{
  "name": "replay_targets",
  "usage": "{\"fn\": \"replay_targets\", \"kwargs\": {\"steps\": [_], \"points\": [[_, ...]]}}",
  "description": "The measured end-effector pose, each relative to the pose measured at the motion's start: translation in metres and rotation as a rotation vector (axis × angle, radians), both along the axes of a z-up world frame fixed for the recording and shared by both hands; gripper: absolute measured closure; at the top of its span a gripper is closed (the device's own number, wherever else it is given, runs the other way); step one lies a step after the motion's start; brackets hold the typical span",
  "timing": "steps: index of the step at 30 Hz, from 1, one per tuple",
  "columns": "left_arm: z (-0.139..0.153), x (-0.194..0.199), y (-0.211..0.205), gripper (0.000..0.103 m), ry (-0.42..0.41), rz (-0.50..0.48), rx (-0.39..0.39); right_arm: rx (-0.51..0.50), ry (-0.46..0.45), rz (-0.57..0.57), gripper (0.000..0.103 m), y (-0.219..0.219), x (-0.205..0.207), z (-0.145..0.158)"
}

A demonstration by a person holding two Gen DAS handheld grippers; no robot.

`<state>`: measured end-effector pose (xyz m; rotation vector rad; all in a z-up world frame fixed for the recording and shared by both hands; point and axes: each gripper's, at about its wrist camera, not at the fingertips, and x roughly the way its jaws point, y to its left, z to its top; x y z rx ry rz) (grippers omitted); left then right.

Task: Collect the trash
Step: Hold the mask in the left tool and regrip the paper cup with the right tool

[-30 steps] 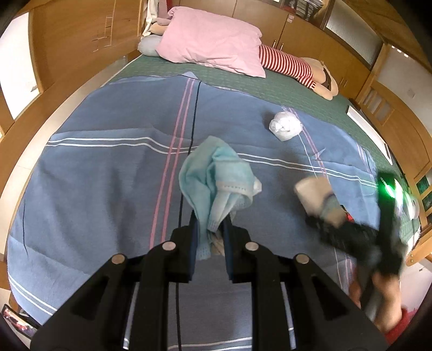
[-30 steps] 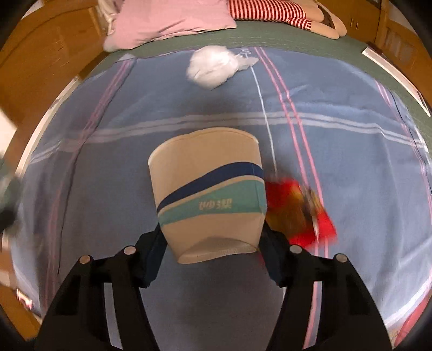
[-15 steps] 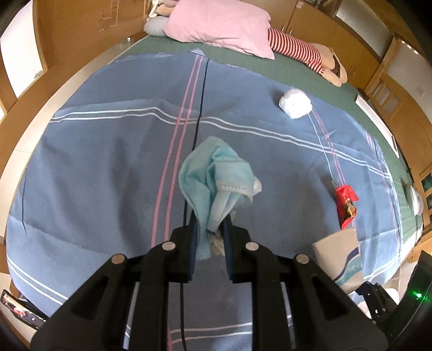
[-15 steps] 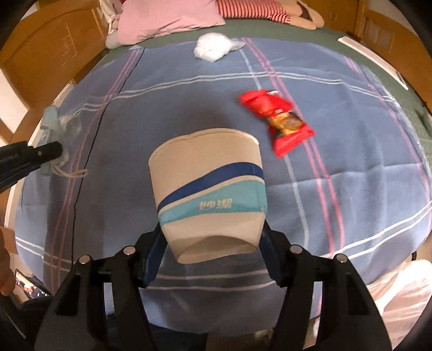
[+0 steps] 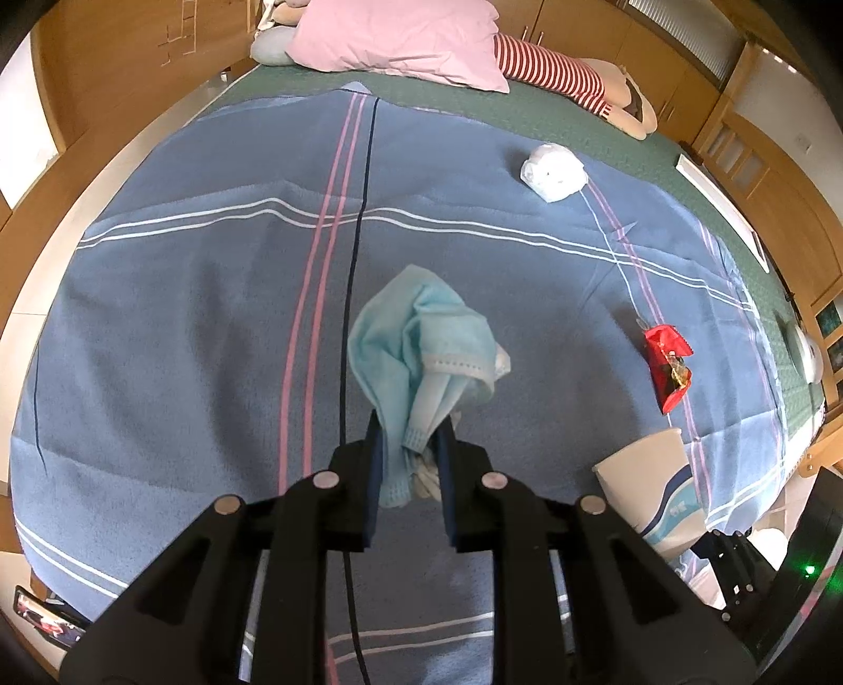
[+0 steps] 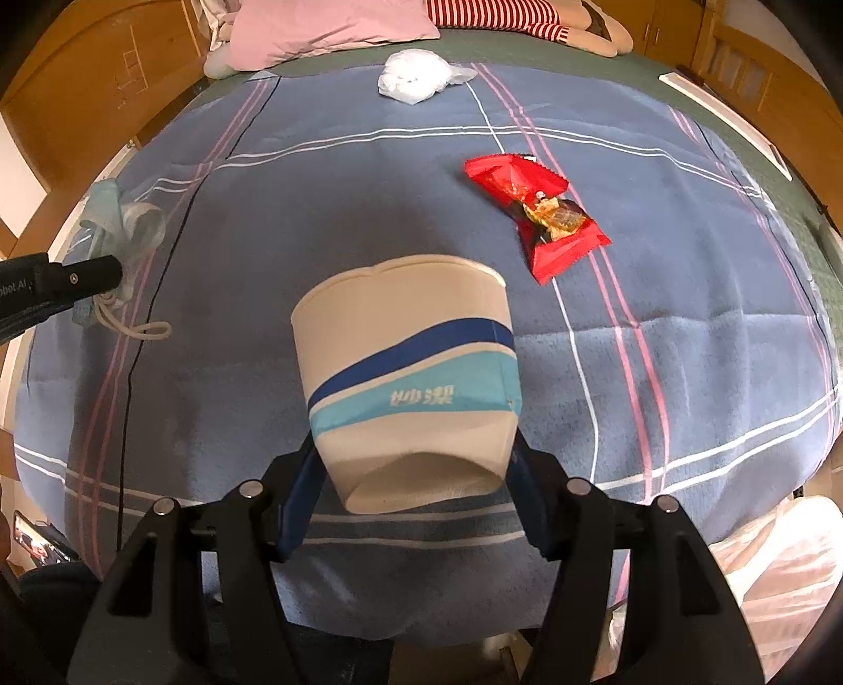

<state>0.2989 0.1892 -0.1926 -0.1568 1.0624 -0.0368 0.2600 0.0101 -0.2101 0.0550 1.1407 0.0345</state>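
Note:
My left gripper is shut on a crumpled light blue face mask, held above the blue striped blanket. From the right wrist view the same mask hangs at the far left, its ear loop dangling. My right gripper is shut on a white paper cup with blue bands, gripped near its base with the rim pointing away; in the left wrist view this cup shows at the lower right. A red snack wrapper and a crumpled white bag lie on the blanket.
A pink pillow and a striped soft toy lie at the bed's far end. Wooden bed frame and cabinets surround the bed. A white plastic bag shows at the lower right past the blanket's near edge.
My right gripper with the cup has drawn back to the bed's near edge, so the red wrapper now lies farther ahead. The left gripper has kept the mask almost still.

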Motion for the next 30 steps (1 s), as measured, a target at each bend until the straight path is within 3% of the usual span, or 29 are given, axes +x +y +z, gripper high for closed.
{"fn": "replay_targets", "kwargs": {"steps": [7,17,30], "points": [[-0.008,0.004,-0.001,0.083,0.034,-0.007,0.006,-0.017,-0.022,-0.01,0.04,-0.003,0.0,0.006],[-0.013,0.004,0.003,0.083,0.059,0.004,0.017,0.082,-0.023,-0.029,0.039,-0.011,-0.001,0.01],[-0.014,0.004,0.002,0.083,0.066,0.007,0.022,0.134,-0.058,-0.046,0.035,-0.014,-0.005,0.017]]}}
